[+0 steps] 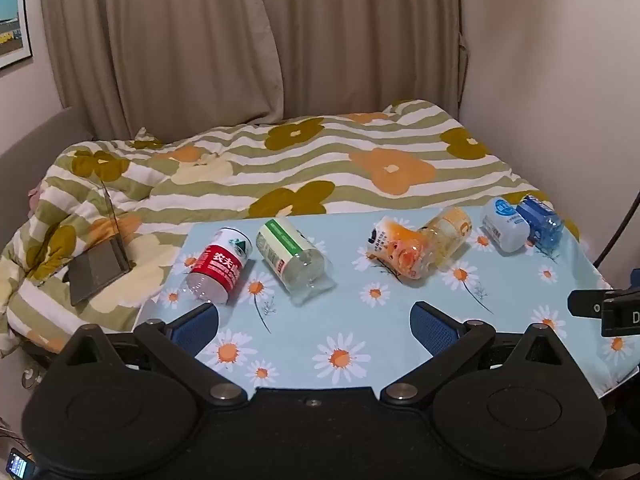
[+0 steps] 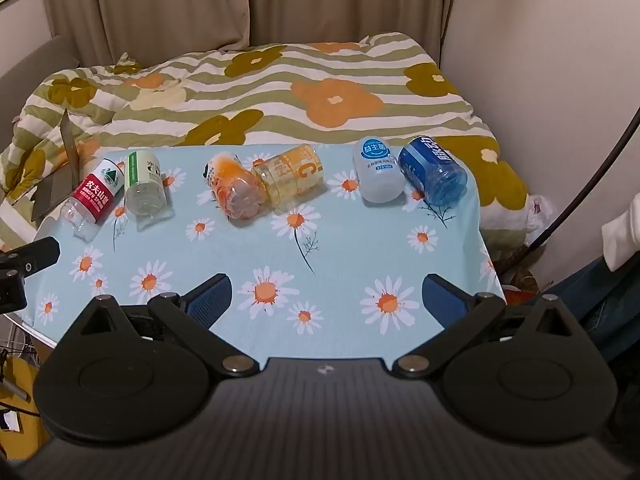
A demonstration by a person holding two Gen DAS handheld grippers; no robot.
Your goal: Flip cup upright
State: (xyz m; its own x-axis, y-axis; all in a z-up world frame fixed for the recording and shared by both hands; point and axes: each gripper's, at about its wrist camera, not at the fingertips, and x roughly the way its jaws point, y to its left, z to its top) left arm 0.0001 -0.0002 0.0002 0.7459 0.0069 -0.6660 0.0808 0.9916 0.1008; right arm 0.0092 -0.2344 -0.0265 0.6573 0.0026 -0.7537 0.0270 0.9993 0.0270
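Note:
Several cut bottle cups lie on their sides in a row across the daisy-print table (image 1: 352, 320). From left: a red-label cup (image 1: 218, 266) (image 2: 94, 196), a green-label cup (image 1: 290, 254) (image 2: 144, 184), an orange cup (image 1: 400, 254) (image 2: 236, 190), a yellow cup (image 1: 450, 236) (image 2: 294, 178), a white cup (image 1: 505, 230) (image 2: 378, 172) and a blue cup (image 1: 540, 222) (image 2: 434, 174). My left gripper (image 1: 316, 320) is open and empty near the table's front. My right gripper (image 2: 326, 294) is open and empty, also short of the cups.
A bed with a flower-and-stripe quilt (image 1: 280, 160) lies behind the table. A grey laptop (image 1: 98, 266) stands open on the quilt at the left. Curtains (image 1: 240, 40) hang behind. A dark cable (image 2: 580, 196) runs along the right wall.

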